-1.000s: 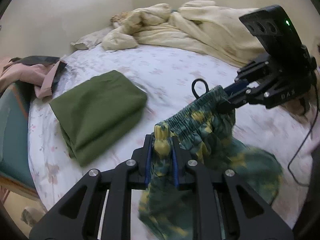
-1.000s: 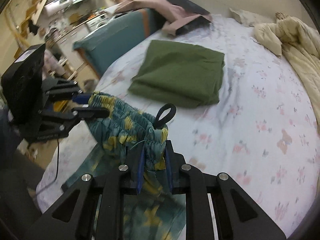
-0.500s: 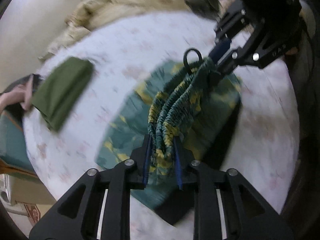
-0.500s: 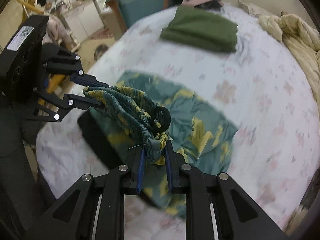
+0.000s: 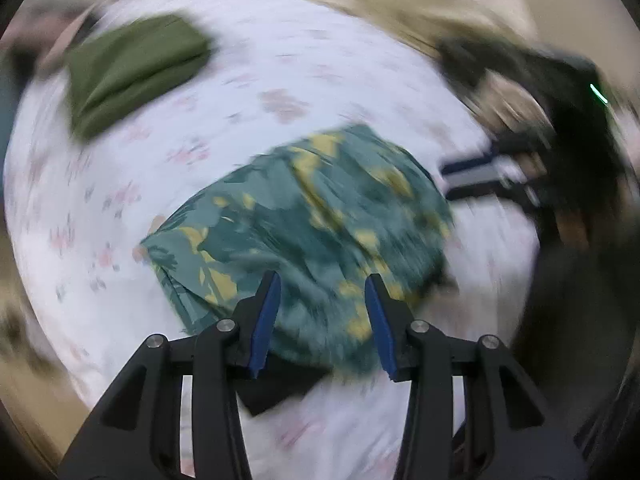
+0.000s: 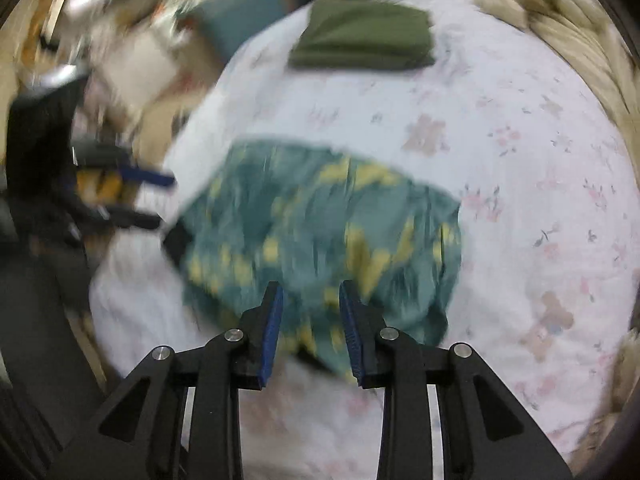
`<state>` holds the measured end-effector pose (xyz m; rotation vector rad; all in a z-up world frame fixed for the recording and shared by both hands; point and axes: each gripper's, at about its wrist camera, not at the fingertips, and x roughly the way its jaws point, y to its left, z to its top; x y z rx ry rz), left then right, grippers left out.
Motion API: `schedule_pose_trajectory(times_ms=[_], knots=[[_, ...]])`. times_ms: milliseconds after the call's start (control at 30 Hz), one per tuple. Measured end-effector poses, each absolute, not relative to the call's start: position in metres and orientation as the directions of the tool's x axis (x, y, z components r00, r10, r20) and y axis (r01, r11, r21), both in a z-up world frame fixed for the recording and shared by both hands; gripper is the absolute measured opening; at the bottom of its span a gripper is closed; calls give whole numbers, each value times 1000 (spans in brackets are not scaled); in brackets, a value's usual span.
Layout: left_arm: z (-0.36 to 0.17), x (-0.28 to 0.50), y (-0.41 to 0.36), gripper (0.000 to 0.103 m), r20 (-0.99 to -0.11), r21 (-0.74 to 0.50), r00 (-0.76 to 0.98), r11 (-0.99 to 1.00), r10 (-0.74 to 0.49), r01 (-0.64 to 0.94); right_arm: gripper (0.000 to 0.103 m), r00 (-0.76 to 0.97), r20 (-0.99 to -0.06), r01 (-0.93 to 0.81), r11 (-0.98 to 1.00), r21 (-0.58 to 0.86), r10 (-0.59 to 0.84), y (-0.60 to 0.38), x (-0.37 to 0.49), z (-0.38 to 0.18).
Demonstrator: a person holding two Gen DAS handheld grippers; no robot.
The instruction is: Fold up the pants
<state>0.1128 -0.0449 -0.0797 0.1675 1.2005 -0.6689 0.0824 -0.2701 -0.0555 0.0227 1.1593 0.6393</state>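
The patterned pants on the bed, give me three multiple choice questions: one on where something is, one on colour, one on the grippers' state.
1. Where do the patterned pants lie?
A. On the floral sheet
B. On the chair
C. On the cream blanket

2. What colour is the folded garment farther up the bed?
A. Pink
B. Olive green
C. Black

3. How are the left gripper and right gripper?
A. Both clamped on the waistband
B. One clamped
C. Both open, holding nothing

A: pants lie flat on the sheet. B: it is olive. C: jaws have just been opening, pads clear of cloth.

Both tongs point steeply down; the left tongs (image 5: 324,320) and right tongs (image 6: 310,330) have just been opening, nothing gripped.
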Motion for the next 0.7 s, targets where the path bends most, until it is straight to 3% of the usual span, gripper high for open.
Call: schedule_pose_trajectory(times_ms=[67,233,367,533,700], knots=[[-104,115,-57,37,-930,-211,162,841,-329,498,29,191,-834,-430,808,403,518,-257,95,-66],[-154,88,-87,40,-983,-57,108,800,-151,597,29,5,-916,-506,791,343,400,-214,88,-120],[-150,93,-74,42,-980,-135,51,827,-194,546,30,-64,-907,-469,790,395,416,-224,88,-129],[-117,129,-18,42,-937,-208,205,922,-284,327,34,127,-843,-283,833,475,523,-284,115,-91],[-138,173,45,41,-924,-293,259,956,-281,-6,35,231,-827,-23,852,523,513,-337,152,-103]])
